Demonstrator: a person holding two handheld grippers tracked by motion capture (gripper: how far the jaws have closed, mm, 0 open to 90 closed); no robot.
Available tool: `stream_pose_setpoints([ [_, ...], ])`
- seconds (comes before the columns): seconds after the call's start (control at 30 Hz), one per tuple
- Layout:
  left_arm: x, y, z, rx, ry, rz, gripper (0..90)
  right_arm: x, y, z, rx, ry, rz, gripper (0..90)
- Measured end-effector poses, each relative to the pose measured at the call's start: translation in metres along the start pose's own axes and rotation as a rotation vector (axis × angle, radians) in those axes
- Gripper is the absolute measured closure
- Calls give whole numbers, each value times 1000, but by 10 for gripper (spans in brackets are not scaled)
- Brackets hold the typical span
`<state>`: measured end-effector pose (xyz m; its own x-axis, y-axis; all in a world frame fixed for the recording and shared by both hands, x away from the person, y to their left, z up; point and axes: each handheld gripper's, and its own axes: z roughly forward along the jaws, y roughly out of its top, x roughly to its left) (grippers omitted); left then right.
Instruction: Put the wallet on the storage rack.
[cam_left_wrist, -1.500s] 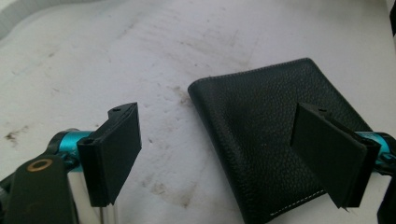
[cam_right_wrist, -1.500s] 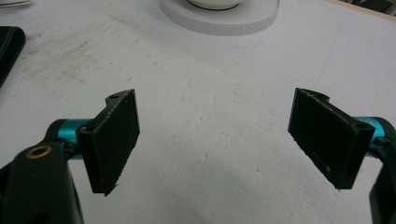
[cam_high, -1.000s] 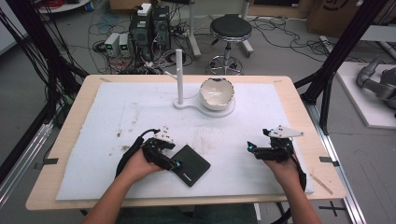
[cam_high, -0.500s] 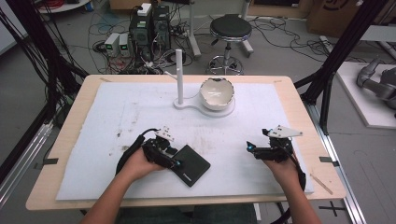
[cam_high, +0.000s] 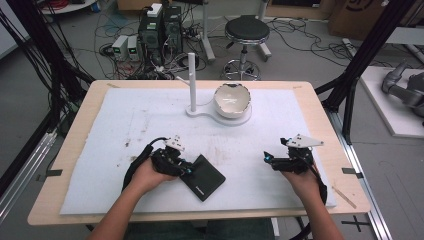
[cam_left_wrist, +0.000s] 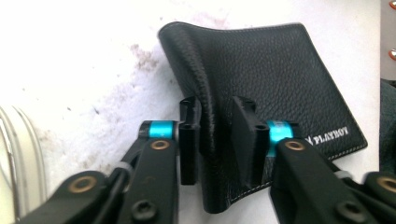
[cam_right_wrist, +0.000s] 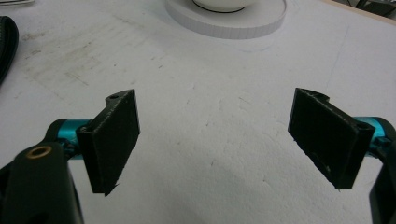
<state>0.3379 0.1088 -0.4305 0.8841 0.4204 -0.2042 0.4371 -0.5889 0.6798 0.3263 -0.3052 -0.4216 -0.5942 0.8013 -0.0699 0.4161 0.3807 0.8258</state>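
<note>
Left tongs (cam_left_wrist: 215, 135) clamped on the wallet (cam_left_wrist: 271, 84), pinching a raised fold of black leather, wallet otherwise flat on the white worktop (cam_high: 150, 115). Right tongs (cam_right_wrist: 229, 140) well apart, spread wide, gripping nothing.

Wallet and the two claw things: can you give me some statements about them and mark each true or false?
1. The left gripper pinches a fold of the black wallet. True.
2. The right gripper holds the wallet too. False: its jaws stand wide open over bare white mat.
3. The wallet lies in the bowl. False: it lies on the mat, near the table's front edge.
4. A white post stands beside the bowl. True.
</note>
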Motion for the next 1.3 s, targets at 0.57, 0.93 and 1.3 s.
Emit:
stream_pose_setpoints([
  [0.57, -17, 16, -42, -176, -8, 49, 815, 1, 0, 2, 7, 5, 2, 168],
  [0.93, -12, 41, -70, -247, 81, 72, 822, 7, 3, 5, 6, 17, -8, 167],
  [1.3, -2, 89, -80, -269, 151, 95, 821, 8, 5, 9, 7, 24, -20, 168],
])
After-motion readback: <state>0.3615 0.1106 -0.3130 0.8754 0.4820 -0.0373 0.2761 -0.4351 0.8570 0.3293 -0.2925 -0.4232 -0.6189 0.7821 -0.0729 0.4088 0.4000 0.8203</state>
